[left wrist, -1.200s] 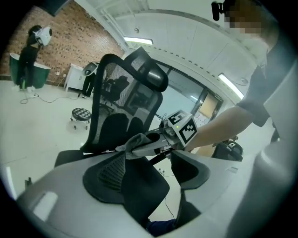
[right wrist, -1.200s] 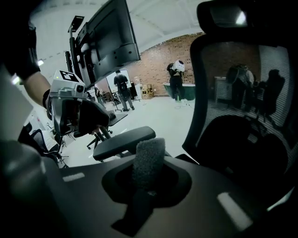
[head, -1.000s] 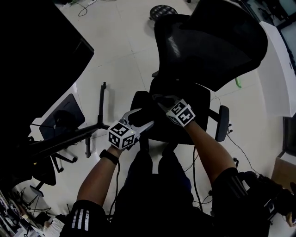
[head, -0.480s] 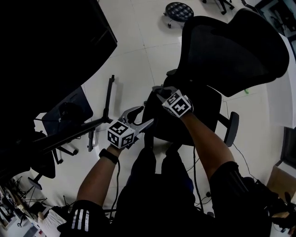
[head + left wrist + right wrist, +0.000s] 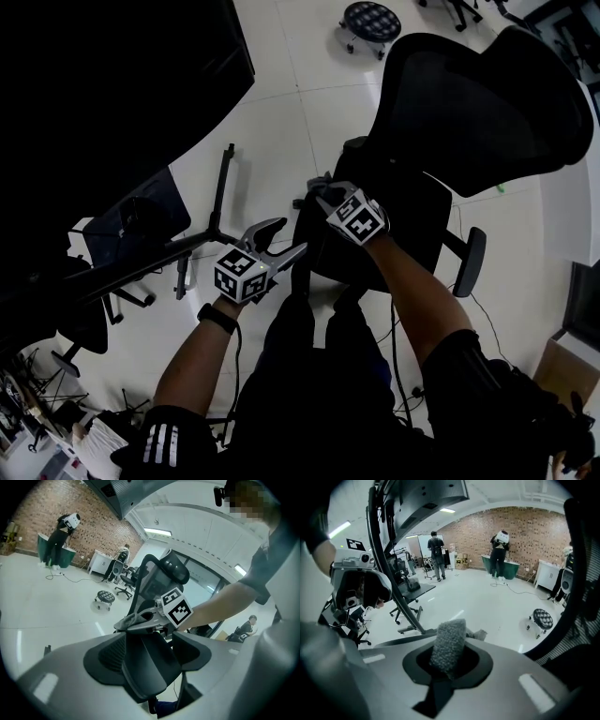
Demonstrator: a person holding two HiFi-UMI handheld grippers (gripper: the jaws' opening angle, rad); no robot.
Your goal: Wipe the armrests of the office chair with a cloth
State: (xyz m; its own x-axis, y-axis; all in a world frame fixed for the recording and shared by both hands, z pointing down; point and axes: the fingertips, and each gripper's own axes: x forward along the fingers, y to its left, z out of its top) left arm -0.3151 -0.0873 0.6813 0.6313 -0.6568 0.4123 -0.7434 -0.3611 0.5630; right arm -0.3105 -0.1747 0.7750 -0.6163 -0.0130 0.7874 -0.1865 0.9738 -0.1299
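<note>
- My left hand-held gripper (image 5: 291, 236) is at the front corner of the office chair (image 5: 478, 112), on the side towards my left arm. Its jaws are spread and straddle the near armrest (image 5: 150, 667). The dark pad fills the gap between them, and I cannot tell whether they press on it.
- That armrest looks stiff and smooth-topped. I judge that the chair may roll or turn under a push, so bracing the pad from both flanks here makes sense.
- My right hand-held gripper (image 5: 323, 197) hovers just over the same armrest, a little nearer the chair's backrest, and is clenched on the cloth (image 5: 449, 646).
- The cloth is grey and fuzzy, and a thick tuft stands out past the jaw tips. It should be light, soft and limp, folding under any pressure. I judge it best held by its bunched middle, so that pile rather than jaw meets the pad.
- The far armrest (image 5: 469, 261) stands on the chair's opposite side, well apart from both hand-held grippers, with neither touching it.
</note>
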